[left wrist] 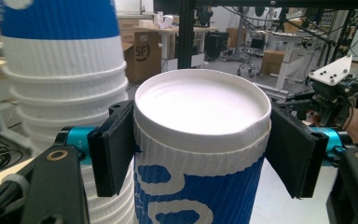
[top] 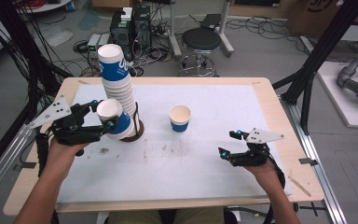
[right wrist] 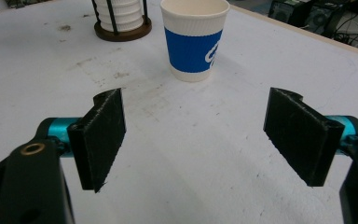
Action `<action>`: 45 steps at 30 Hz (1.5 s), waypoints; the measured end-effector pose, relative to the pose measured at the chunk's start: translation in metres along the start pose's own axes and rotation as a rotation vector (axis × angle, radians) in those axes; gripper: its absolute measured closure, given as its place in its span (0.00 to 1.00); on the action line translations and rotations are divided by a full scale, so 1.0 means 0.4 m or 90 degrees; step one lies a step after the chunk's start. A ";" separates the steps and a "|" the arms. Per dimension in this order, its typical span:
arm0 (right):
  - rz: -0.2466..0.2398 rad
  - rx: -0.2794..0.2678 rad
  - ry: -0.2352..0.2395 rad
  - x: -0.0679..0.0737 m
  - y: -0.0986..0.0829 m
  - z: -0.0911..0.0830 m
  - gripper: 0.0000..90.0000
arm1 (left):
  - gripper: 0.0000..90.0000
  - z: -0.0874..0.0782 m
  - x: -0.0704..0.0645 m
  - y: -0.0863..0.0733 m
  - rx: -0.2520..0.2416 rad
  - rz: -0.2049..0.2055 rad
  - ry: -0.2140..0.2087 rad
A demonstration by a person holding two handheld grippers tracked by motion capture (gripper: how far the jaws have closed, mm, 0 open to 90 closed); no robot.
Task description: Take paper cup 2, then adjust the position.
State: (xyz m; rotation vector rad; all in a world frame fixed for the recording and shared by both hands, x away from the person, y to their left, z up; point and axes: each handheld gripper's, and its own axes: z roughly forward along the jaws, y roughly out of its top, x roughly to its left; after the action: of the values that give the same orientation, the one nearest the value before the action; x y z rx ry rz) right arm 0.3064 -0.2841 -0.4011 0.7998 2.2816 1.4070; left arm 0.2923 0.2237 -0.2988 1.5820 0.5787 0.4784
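Note:
A tall stack of blue-and-white paper cups (top: 117,79) stands upside down in a round wooden holder (top: 137,134) at the table's left. My left gripper (top: 103,114) is shut on one paper cup (top: 115,119) beside the stack's lower part, tilted with its closed white bottom facing up. In the left gripper view both pads (left wrist: 113,149) press this cup (left wrist: 200,158) just under its bottom rim, and the stack (left wrist: 60,79) rises at the left. A single cup (top: 180,118) stands upright mid-table. My right gripper (top: 228,143) is open at the right, the upright cup (right wrist: 195,37) ahead of its jaws.
A white mat (top: 205,154) covers the wooden table (top: 270,107) and has brown stains near its middle. The holder's base (right wrist: 122,29) sits far left in the right gripper view. Beyond the table are a stool (top: 200,44), cables and black frame posts.

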 end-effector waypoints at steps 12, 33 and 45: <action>0.002 -0.001 0.001 -0.004 0.003 0.003 0.24 | 0.33 0.097 -0.027 -0.038 0.016 0.000 -0.038; 0.000 -0.012 0.034 0.015 0.010 0.002 0.23 | 0.33 0.181 -0.057 -0.068 0.036 -0.004 -0.087; -0.012 -0.009 0.070 0.046 0.028 0.024 0.23 | 0.33 0.231 -0.083 -0.100 0.046 0.001 -0.116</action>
State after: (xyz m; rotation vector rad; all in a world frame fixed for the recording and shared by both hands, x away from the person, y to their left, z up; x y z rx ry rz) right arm 0.3005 -0.2620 -0.3954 0.7100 2.3517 1.4916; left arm 0.3197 0.1328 -0.3459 1.6741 0.4595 0.3125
